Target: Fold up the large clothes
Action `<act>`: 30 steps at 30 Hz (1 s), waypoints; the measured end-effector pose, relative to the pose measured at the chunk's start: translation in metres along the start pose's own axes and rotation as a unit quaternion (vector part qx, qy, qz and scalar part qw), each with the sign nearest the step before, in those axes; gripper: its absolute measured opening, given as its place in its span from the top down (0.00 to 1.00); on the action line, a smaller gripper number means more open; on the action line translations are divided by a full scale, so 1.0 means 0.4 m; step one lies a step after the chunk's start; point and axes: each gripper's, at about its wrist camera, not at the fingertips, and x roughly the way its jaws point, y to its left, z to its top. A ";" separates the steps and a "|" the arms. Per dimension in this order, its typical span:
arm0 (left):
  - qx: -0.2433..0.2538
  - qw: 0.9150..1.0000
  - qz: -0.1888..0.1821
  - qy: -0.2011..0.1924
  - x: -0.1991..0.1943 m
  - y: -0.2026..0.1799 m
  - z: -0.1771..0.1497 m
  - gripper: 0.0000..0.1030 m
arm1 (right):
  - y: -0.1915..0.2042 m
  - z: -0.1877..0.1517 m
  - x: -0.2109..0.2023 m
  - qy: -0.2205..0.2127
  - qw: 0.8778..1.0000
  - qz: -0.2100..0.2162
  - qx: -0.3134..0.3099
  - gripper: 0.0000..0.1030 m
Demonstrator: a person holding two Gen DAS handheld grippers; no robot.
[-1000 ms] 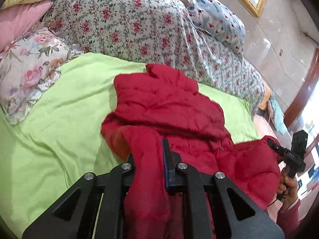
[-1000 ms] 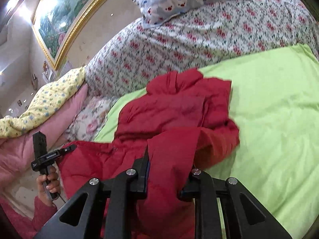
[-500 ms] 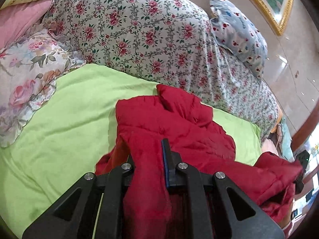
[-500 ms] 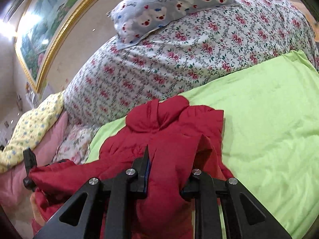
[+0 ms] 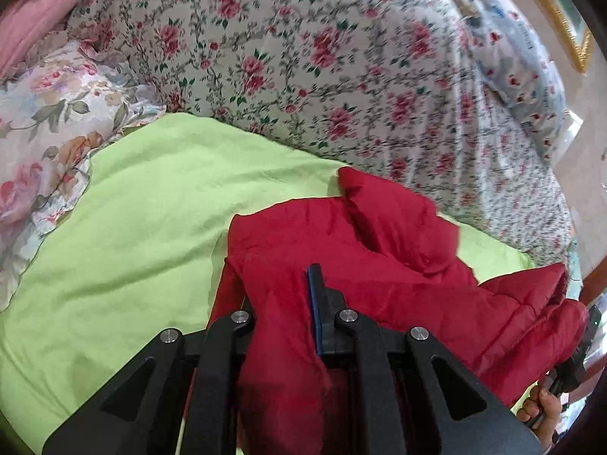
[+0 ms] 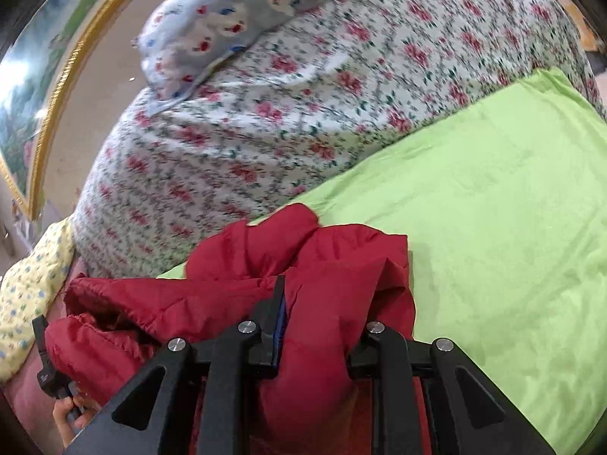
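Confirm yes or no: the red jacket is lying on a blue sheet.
No. In the left wrist view the red jacket lies on a lime green sheet, with the left gripper clamping its fabric.

Red puffy jacket lying crumpled on the near part of the green sheet, collar bunching at its far end. Near hem rising off the sheet, doubling back over the body.

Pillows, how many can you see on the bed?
2. A pastel flowered pillow lies left of the green sheet. A blue-grey pillow sits atop the rose-print duvet. Others may be hidden.
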 end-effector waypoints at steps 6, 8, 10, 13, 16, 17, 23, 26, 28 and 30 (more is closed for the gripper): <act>0.014 0.999 0.030 0.015 0.124 -0.001 0.043 0.88 | -0.021 0.032 0.102 0.010 1.000 -0.028 0.001 0.79; 0.013 0.999 0.036 0.019 0.156 0.004 0.055 0.86 | -0.022 0.048 0.132 0.011 0.999 -0.036 -0.003 0.79; 0.010 0.999 0.040 0.020 0.183 0.011 0.065 0.85 | -0.021 0.061 0.161 0.010 0.999 -0.042 -0.011 0.79; 0.011 0.999 0.043 0.025 0.226 0.014 0.073 0.85 | -0.026 0.069 0.200 0.012 0.998 -0.050 -0.020 0.79; 0.013 0.998 0.048 0.028 0.264 0.015 0.076 0.84 | -0.033 0.069 0.240 0.012 0.998 -0.061 -0.030 0.79; 0.012 0.998 0.049 0.030 0.275 0.014 0.078 0.84 | -0.036 0.068 0.255 0.015 0.997 -0.065 -0.033 0.79; 0.003 0.999 0.040 0.029 0.274 0.017 0.079 0.83 | -0.050 0.069 0.305 0.018 0.996 -0.077 -0.029 0.79; 0.004 0.999 0.031 0.021 0.232 0.020 0.076 0.74 | -0.056 0.073 0.319 0.019 0.997 -0.075 -0.024 0.79; 0.003 0.999 0.029 0.012 0.190 0.025 0.072 0.60 | -0.062 0.076 0.325 0.021 0.997 -0.072 -0.018 0.79; 0.005 0.999 0.049 -0.014 0.129 0.027 0.063 0.42 | -0.066 0.078 0.329 0.021 0.997 -0.071 -0.013 0.79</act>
